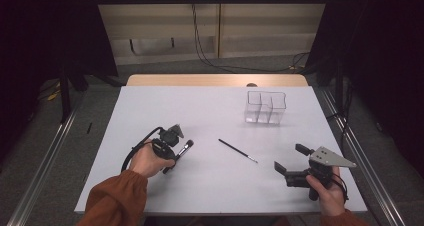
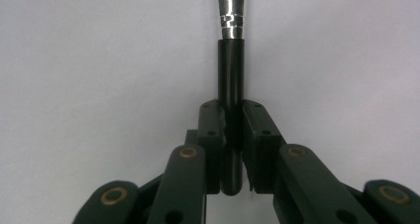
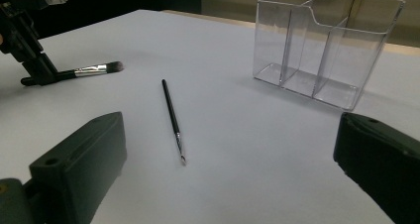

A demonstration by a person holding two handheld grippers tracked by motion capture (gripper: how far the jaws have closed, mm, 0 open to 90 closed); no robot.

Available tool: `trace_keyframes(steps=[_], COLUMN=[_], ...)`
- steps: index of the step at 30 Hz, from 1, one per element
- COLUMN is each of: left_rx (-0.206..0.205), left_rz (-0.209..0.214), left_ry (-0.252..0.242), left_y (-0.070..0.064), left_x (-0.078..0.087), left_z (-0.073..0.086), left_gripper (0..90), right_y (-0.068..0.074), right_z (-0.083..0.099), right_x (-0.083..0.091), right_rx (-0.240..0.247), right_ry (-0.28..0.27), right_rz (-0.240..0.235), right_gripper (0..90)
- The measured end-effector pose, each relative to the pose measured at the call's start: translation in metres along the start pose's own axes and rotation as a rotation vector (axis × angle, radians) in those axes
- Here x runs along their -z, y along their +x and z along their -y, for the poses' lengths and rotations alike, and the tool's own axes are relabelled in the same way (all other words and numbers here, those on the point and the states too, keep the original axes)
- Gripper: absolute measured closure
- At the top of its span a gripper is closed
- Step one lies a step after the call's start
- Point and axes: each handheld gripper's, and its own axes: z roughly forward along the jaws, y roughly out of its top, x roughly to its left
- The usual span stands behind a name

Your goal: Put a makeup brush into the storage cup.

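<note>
A white table (image 1: 150,186) filled most of the high view, with a person's two forearms in rust-orange sleeves coming in from the bottom edge. Toward the far right of the table stood a clear plastic organizer (image 1: 265,106), upright, divided into compartments, and every compartment that could be seen held nothing.

The left gripper (image 1: 176,153) rested low at the table's left, its jaws clenched on the black handle of a makeup brush (image 1: 183,150). In the left gripper view the handle ran straight up between the closed jaws to a silver collar (the bristle end lay beyond the top of that view). From the right gripper view the brush lay roughly level, close to the tabletop, with its dark bristles pointing away from the gripper.

The right gripper (image 1: 289,158) sat at the near right, jaws spread wide and holding nothing.

Between the two grippers, a thin black brush (image 1: 237,150) with a fine tip lay flat on the table, apart from both grippers and well short of the organizer.

The work looked to be at an early stage: one brush was grasped but not yet carried to the organizer, and the thin brush was untouched. Both likely remained to be placed in compartments.

No brand, label or readable writing was visible on any item.
</note>
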Motion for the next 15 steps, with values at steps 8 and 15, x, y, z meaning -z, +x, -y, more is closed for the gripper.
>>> trace_keyframes(steps=[8,15], left_rx=[0.056,0.079], left_rz=[0.086,0.117], left_ry=[-0.079,-0.159], left_y=[0.012,0.019], left_x=[0.002,0.004], left_z=[0.012,0.023], left_gripper=[79.9,79.9], right_y=[0.0,0.0], right_z=[0.0,0.0], right_x=[-0.001,0.0], right_rx=[0.0,0.003], right_ry=[0.0,-0.003], right_rz=[0.002,-0.005], right_gripper=[0.0,0.0])
